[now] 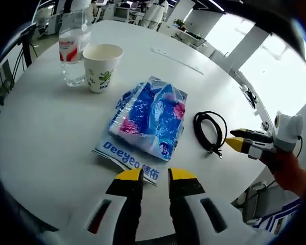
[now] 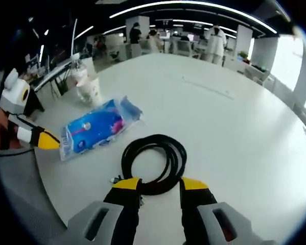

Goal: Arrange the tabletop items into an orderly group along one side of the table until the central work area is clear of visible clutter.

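Observation:
A blue plastic tissue pack (image 1: 150,117) lies in the middle of the round white table (image 1: 50,138). My left gripper (image 1: 156,176) stands open just before the pack's near labelled edge. To the right lies a coiled black cable (image 1: 210,130), with my right gripper (image 1: 237,139) right beside it. In the right gripper view the cable coil (image 2: 155,161) lies straight ahead, and my right gripper (image 2: 160,185) is open with the coil's near edge between its jaws. The left gripper (image 2: 43,139) points at the tissue pack (image 2: 96,127) from the left.
A paper cup (image 1: 101,66) and a clear water bottle (image 1: 73,43) with a red label stand together at the far left, also seen as cup (image 2: 89,91) and bottle (image 2: 78,71). A thin pale strip (image 1: 178,60) lies farther back. Desks and people fill the office beyond.

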Demonstrator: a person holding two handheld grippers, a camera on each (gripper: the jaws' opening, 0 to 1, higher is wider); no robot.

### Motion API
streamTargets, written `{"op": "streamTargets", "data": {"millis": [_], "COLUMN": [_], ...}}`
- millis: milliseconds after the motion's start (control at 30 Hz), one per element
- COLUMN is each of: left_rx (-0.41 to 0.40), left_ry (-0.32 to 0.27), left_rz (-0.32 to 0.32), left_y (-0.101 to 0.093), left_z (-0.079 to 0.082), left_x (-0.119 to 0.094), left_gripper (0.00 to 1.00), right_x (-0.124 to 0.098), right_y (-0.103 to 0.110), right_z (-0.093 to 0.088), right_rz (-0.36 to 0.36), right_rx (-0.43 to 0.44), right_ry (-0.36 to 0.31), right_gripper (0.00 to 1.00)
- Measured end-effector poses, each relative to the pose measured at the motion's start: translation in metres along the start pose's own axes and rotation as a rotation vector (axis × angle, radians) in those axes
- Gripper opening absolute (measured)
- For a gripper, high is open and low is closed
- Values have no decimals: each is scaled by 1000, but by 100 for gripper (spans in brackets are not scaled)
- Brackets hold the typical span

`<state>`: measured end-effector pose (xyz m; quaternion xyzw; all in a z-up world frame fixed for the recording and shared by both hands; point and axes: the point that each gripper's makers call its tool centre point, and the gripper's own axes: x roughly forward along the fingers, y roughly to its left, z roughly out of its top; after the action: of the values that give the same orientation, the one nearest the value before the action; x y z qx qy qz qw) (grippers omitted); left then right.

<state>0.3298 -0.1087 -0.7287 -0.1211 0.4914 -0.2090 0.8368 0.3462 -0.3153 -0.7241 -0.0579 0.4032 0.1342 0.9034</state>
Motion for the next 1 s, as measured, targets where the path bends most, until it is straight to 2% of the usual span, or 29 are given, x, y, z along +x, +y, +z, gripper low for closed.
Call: {"op": "streamTargets", "data": {"millis": [167, 333, 533, 733, 900, 1000], "left_rx": [-23, -99, -166, -215, -227, -220], "left_ry": [-30, -59, -59, -84, -80, -62], "left_rz": [0, -15, -27, -29, -20, 5], "left_y": [1, 0, -2, -4, -5, -3], "left_z": [6, 8, 7, 18, 26, 25], "left_x": [0, 2, 5, 11, 16, 20], "left_gripper": [19, 19, 21, 21, 22, 22], "right_x": [-3, -6, -10, -14, -20, -22], "right_y": [16, 30, 42, 54, 60, 62], "right_z": [2, 0, -8, -14, -17, -19], "right_rz": [31, 53, 67, 82, 91, 91], "right_rx": [-2, -13, -17, -15, -4, 0], "right_ry": [-16, -24, -18, -17, -23, -25], "right_gripper": [30, 31, 31, 31, 30, 30]}}
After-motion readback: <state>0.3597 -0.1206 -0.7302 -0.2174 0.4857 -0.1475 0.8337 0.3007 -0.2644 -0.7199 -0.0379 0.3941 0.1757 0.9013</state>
